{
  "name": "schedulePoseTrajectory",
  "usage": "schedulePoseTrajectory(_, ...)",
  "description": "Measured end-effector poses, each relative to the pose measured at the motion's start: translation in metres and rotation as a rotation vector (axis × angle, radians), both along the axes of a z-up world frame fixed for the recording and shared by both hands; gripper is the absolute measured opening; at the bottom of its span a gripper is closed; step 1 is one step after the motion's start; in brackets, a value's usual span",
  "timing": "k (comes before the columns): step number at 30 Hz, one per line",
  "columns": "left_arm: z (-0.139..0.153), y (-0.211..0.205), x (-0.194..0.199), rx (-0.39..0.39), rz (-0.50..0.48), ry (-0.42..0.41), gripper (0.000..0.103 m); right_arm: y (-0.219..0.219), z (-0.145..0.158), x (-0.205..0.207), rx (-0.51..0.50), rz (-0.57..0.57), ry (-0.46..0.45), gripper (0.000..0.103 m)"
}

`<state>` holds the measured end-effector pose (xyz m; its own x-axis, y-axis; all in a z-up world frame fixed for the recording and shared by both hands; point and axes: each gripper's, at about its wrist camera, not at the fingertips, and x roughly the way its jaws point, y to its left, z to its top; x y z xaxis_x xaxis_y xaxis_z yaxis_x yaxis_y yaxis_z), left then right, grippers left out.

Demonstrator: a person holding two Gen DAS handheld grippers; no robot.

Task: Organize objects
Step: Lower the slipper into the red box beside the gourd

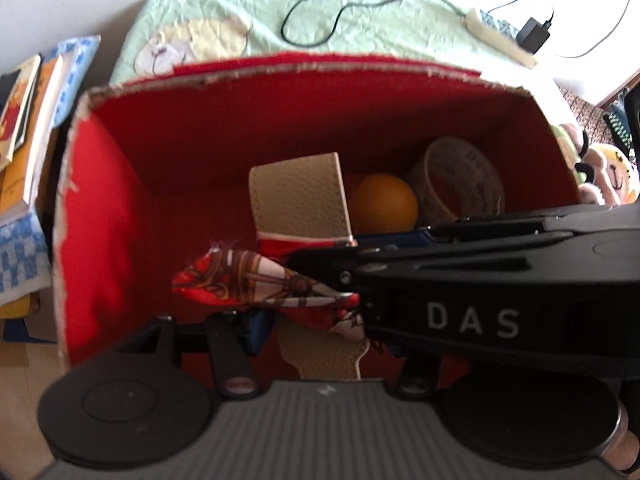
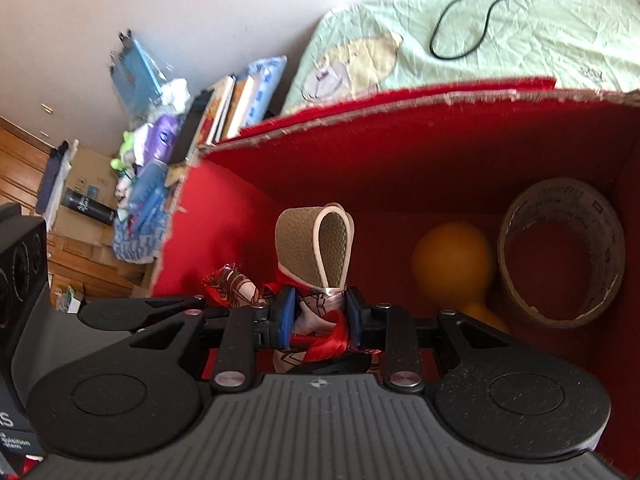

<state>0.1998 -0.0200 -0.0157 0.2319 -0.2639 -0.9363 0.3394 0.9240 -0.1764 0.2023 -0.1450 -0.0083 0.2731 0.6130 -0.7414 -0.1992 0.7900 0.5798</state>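
Where pinched by right hand-held gripper [image 2: 320, 314], red patterned scarf [image 2: 320, 320].

The box [image 1: 100, 200] is open at the top and its left half has bare red floor, so a gripper can come down there between the left wall and the tan loop [image 1: 300, 196]; the right half is taken up by the orange ball [image 1: 384, 204] and the tape roll [image 1: 460, 184], which sit close together in the far right corner. The right gripper [image 2: 320, 316], clamped on the scarf [image 2: 316, 320], crosses the middle of the opening and blocks the near side.
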Motion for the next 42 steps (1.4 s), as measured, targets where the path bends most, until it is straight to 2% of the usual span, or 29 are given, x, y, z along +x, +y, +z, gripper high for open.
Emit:
schedulePoseTrajectory(7, -0.015, -0.008, 0.008, 0.013, 0.002, 0.095, 0.054, 0.001, -0.012, 0.006, -0.082, 0.015, 0.046, 0.027)
schedulePoseTrajectory(10, -0.017, -0.009, 0.011, 0.007, 0.009, 0.109, 0.054, -0.004, -0.017, 0.008, -0.058, -0.003, 0.071, 0.020)
schedulePoseTrajectory(17, -0.022, -0.007, 0.013, 0.015, 0.013, 0.117, 0.055, -0.010, -0.020, 0.006, -0.042, -0.038, 0.085, 0.021)
schedulePoseTrajectory(21, -0.023, -0.003, 0.013, 0.002, 0.010, 0.114, 0.057, -0.015, -0.020, 0.005, -0.029, -0.063, 0.083, 0.022)
schedulePoseTrajectory(30, -0.020, 0.003, 0.009, -0.023, 0.020, 0.092, 0.061, -0.019, -0.012, 0.001, -0.057, -0.121, 0.005, 0.022)
schedulePoseTrajectory(35, -0.020, -0.008, 0.005, 0.038, -0.007, 0.039, 0.061, -0.019, -0.011, 0.004, -0.091, -0.129, -0.005, 0.022)
schedulePoseTrajectory(42, -0.018, -0.004, 0.006, 0.028, 0.000, 0.036, 0.062, -0.017, -0.011, 0.004, -0.111, -0.137, -0.017, 0.021)
